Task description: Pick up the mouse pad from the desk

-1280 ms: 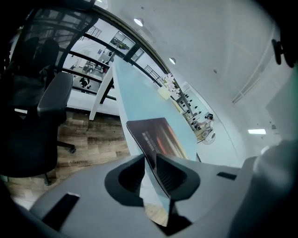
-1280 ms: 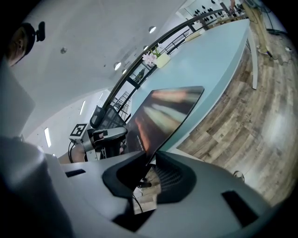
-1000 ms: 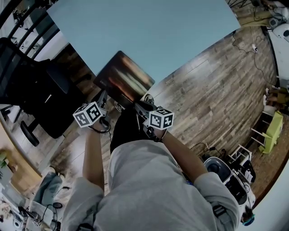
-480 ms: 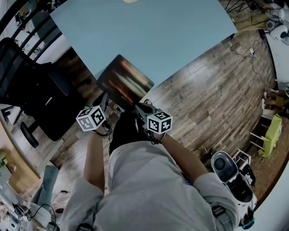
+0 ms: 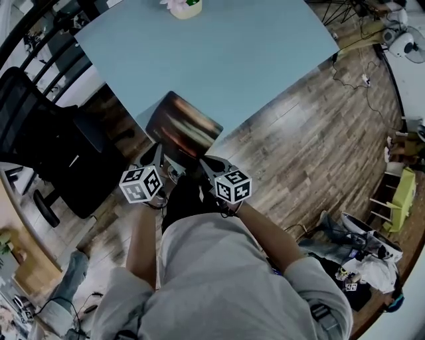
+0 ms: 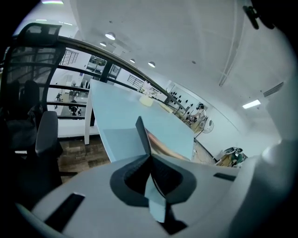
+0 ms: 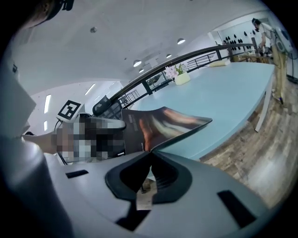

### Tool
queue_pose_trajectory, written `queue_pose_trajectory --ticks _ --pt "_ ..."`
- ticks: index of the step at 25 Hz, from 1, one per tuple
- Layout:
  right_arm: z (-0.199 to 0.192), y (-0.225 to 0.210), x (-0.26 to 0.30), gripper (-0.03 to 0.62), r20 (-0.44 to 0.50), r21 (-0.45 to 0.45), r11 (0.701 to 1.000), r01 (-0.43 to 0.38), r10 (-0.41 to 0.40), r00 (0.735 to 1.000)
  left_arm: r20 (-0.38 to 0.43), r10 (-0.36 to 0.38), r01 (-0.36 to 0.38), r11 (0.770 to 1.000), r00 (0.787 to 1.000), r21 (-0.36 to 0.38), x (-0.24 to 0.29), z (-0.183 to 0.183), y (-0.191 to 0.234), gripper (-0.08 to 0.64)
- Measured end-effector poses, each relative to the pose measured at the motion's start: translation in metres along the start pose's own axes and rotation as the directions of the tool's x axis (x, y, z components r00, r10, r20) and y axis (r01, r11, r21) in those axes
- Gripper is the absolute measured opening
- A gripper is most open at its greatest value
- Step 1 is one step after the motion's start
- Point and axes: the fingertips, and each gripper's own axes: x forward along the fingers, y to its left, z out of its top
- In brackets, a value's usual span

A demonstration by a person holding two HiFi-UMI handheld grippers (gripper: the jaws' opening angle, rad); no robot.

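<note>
At the near corner of the pale blue bench [image 5: 252,53]: one mouse pad [image 5: 182,126], dark with an orange-brown print, its near edge drawn out past the bench rim toward us. Held by: left hand-held gripper [image 6: 150,157], jaws pinched together on the pad's near left margin, the sheet seen edge-on between them; right hand-held gripper [image 7: 150,152], jaws likewise closed on the near right margin, the pad bowing away from it in a shallow curve. Hazards, as we judge them: each grip takes only a thin strip of a limp sheet, so a pull apart or uneven lift of the two hands could slide the pad out of one pair of jaws; the bow could deepen and fold the pad; a far edge dragging across the bench could tug it loose. Not determinable: whether the far edge rests on the bench or hangs clear of it; how deep the margin sits in either grip; the pad's underside. Partly cut off: flower pot [image 5: 184,6] at the bench's far side. Adjacent: black office chair [image 5: 60,133], well apart from the pad.
</note>
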Motion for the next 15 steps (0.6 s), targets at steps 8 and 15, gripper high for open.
queue_pose_trajectory --ticks 8,15 --pt "0.016 -0.003 -0.008 0.017 0.043 -0.036 0.999 0.026 -0.025 0.999 0.027 -0.016 0.014 0.996 1.0 0.087 -0.004 0.018 -0.021 0.023" --pt "0.028 -0.008 -0.011 0.017 0.088 -0.064 0.997 0.046 -0.04 0.995 0.043 -0.021 0.016 0.992 0.999 0.126 -0.005 0.025 -0.029 0.023"
